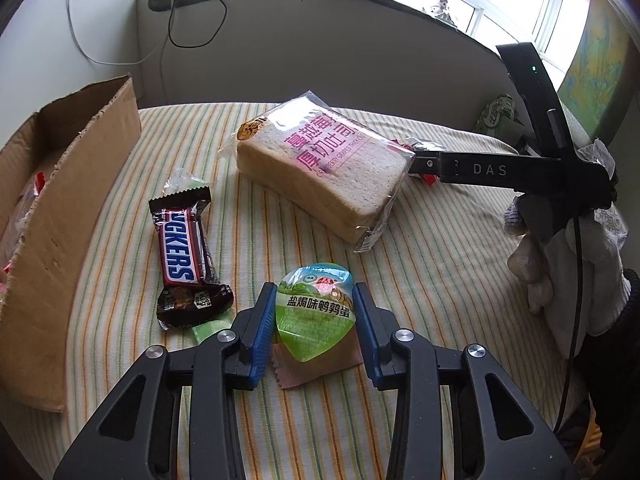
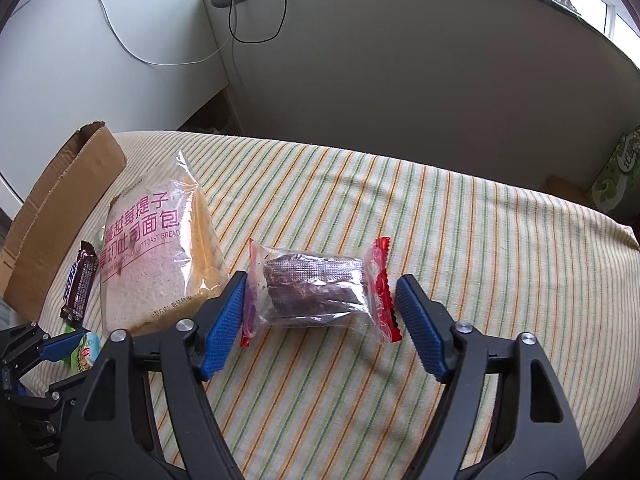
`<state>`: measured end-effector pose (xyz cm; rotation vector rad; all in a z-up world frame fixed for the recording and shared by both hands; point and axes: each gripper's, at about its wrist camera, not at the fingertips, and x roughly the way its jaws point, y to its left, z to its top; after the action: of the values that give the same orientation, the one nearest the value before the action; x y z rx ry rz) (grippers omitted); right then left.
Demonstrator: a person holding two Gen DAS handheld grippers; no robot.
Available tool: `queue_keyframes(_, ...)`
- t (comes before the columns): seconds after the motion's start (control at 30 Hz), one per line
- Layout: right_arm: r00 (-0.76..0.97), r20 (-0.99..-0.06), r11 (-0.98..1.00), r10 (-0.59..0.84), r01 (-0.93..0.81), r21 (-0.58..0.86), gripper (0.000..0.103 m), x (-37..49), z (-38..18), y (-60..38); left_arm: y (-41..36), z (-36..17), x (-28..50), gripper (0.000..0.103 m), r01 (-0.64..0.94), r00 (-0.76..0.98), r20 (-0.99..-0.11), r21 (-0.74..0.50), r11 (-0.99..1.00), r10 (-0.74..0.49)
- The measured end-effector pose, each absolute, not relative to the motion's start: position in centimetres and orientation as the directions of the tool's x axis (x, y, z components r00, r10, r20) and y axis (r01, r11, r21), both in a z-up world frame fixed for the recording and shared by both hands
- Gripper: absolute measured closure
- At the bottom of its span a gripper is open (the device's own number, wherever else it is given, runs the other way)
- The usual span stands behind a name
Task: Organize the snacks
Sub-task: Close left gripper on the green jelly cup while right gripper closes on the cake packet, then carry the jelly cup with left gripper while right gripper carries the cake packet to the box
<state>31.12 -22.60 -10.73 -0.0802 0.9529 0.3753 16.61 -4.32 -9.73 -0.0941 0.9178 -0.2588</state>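
Landmark: the bag of sliced toast bread [image 1: 320,168] lies on its side in the middle of the striped cloth [image 1: 420,280], pink lettering up
Left gripper: the left gripper [image 1: 316,320] sits in front of the bread, on the near side of the cloth, its blue pads [image 1: 262,332] set narrow around a green quail egg pack [image 1: 316,312]; whether the pads actually press the pack I cannot tell, they look right at its edges
Quail egg pack: lies flat on the cloth, in front of the bread and well apart from it, with a small brown packet [image 1: 320,364] partly under it
Right gripper: the right gripper [image 2: 320,320] is just to the right of the bread, fingers spread wide on either side of a red-ended clear wrapper with a dark cake [image 2: 316,288]; the left pad is touching or nearly touching the wrapper's end, the right pad stands apart from it
Dark cake: rests on the cloth just beside the bread, between the open fingers, not lifted
Snickers bar [image 1: 184,252]: left of the bread, lying over a green-wrapped piece [image 1: 208,326]
Cardboard box [image 1: 68,216]: further left of the bread than the Snickers, open, at the cloth's edge, some wrappers inside
Gloved hand [image 1: 568,264]: right of the bread, holding the right gripper's handle
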Motion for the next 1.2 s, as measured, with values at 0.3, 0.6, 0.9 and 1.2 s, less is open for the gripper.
queue_keyframes(0.3,0.543,-0.790,0.936,0.285,-0.335,0.108,0.043,30.3,-10.4,-23.2,-4.5,-9.4,16.1,0.068,0.185,0.592,-0.762,-0.186,0.965,-0.260)
queue_keyframes(0.6,0.570,-0.767,0.941,0.294,-0.314,0.128,0.043,28.8,-8.8,-24.7,-3.6,-8.3,14.6,0.068,0.179,0.619,-0.735,-0.212,0.961,-0.278)
queue_keyframes(0.9,0.609,-0.739,0.942,0.289,-0.320,0.104,0.043,26.5,-6.2,-24.4,-2.5,-6.6,13.1,0.068,0.177,0.652,-0.699,-0.239,0.955,-0.295)
queue_keyframes(1.2,0.636,-0.712,0.930,0.299,-0.361,0.068,0.043,23.8,-3.4,-21.7,-0.9,-4.9,11.9,0.068,0.165,0.685,-0.665,-0.256,0.953,-0.297)
